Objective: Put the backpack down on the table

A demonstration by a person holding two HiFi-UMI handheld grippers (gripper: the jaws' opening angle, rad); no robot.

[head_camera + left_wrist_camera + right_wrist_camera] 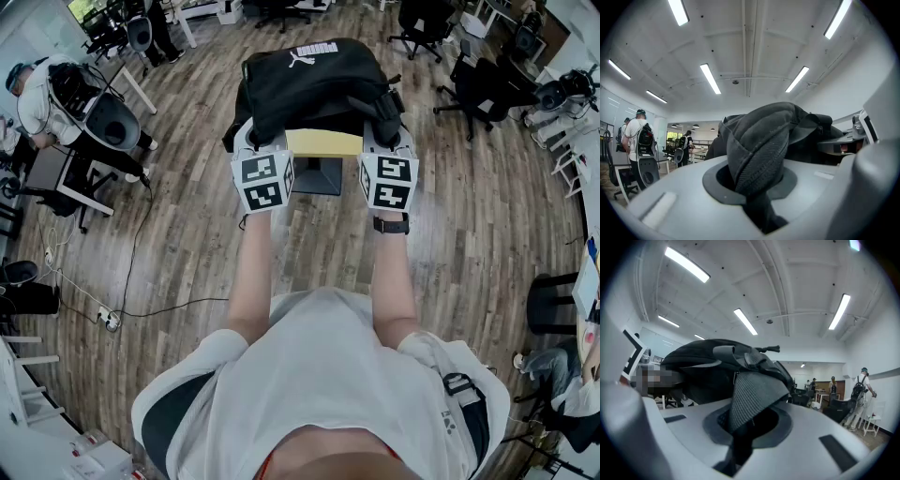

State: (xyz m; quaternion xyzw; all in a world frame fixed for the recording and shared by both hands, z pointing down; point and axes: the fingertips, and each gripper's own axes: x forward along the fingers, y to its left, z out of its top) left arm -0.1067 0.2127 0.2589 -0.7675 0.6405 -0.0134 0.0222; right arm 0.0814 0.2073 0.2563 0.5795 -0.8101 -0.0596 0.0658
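The black backpack (pixel 314 84) lies over the small table (pixel 323 142), covering all of the top except a pale yellow strip along the near edge, and its dark bulk hangs past the left and far edges. Whether its weight is fully down on the table cannot be told from here. The left hand-held gripper (pixel 251 141) is at the near left corner of the table with its jaws nearly together, pinched on a thick padded strap (pixel 759 150) that rises from between them and folds back towards the bag. The right hand-held gripper (pixel 389 136) is at the near right corner, its jaws likewise almost closed, clamped on a grey mesh-faced strap (pixel 754 397) that fans out above the pads and joins the backpack behind it. Both are held level, side by side, with the marker cubes facing up towards the head view. A wristwatch (pixel 391 224) sits on the person's right forearm. The table stands on a dark pedestal (pixel 319 176) on a wooden floor (pixel 187 244), with office chairs (pixel 422 23) well beyond its far edge
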